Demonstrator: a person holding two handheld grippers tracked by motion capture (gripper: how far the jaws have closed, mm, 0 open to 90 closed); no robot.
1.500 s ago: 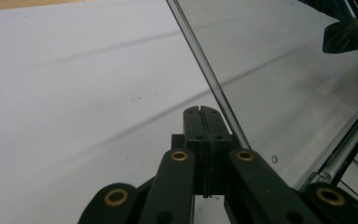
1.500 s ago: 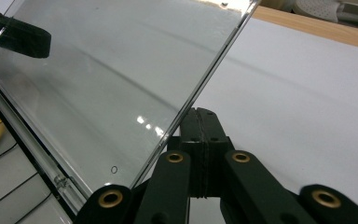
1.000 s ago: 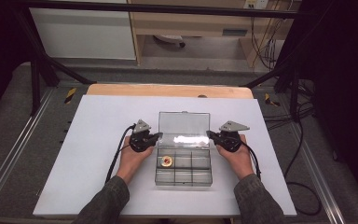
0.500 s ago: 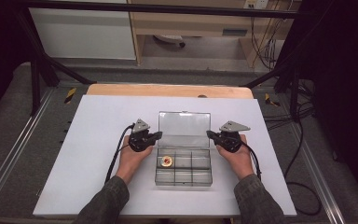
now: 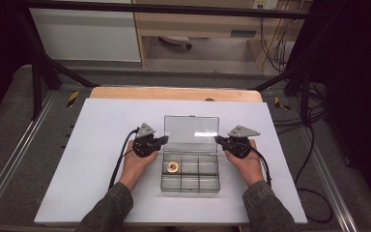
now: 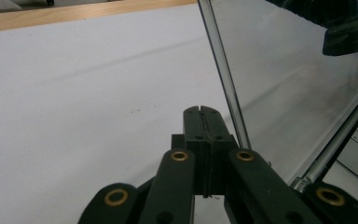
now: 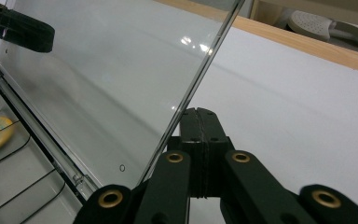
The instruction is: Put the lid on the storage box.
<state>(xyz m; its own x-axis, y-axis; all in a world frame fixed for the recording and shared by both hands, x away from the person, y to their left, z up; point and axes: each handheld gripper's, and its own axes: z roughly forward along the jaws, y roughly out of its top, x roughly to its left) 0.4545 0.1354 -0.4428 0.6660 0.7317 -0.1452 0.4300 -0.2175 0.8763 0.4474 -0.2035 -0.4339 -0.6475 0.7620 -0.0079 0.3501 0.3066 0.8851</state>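
Flanking clear compartment box (image 5: 190,166) at table centre | lid (image 5: 191,134) raised, hinge running 9-to-3 | left gripper (image 5: 162,140) closed empty at 9 | right gripper (image 5: 219,140) closed empty at 3 | equally near

light: bright, even on white-topped desk (image 5: 96,145) | surroundings: dark beyond desk | glare: streak on clear plastic box lid (image 5: 191,128) | focus: gripper views soft up close

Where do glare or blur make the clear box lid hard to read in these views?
High view: a bright glare streak crosses the lid near its hinge. Right gripper view: small specular glints on the lid; the near links look soft. Left gripper view: the lid reads hazy, its edge sharp.
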